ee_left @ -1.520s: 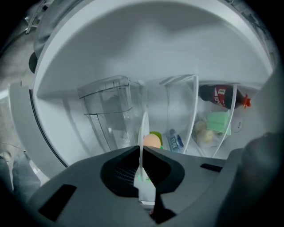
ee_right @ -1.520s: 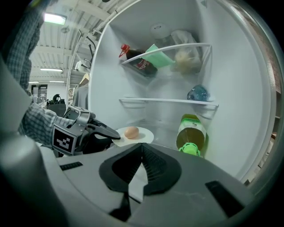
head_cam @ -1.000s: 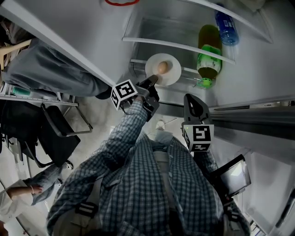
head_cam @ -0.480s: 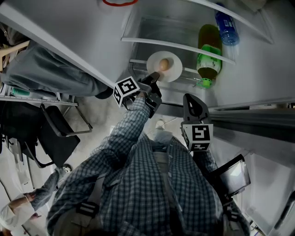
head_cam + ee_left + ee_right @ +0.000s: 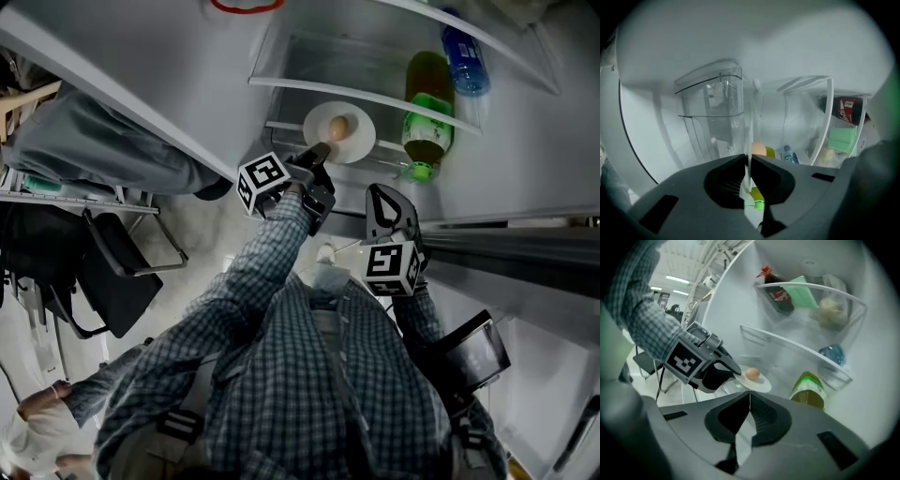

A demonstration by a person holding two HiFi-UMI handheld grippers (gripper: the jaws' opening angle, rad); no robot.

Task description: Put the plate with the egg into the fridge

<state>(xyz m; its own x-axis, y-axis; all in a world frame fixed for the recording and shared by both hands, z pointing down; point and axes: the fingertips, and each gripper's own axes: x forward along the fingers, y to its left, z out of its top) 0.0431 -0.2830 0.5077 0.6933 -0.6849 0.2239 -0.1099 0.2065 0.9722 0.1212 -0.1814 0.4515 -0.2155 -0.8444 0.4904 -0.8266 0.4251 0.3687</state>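
Carries plate [image 5: 357,142] with egg [image 5: 339,126] farther right in left gripper [image 5: 322,151] | shifts right gripper [image 5: 382,197] slightly farther, left

A black chair [image 5: 120,289] stands on the pale floor [image 5: 202,223], with strip lights [image 5: 677,280] glowing overhead.

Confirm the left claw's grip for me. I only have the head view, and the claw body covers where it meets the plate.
Observer: The left gripper view shows the left claw shut on the rim of the plate, which runs edge-on between the jaws.
Operator: And the right claw, is it carrying anything?
Observer: No. In the right gripper view the right claw has its jaws together with nothing between them.
Operator: What sits past the blue bottle, beyond my frame?
Observer: The right gripper view shows a dark bottle with a red label and a green packet in the top door shelf.
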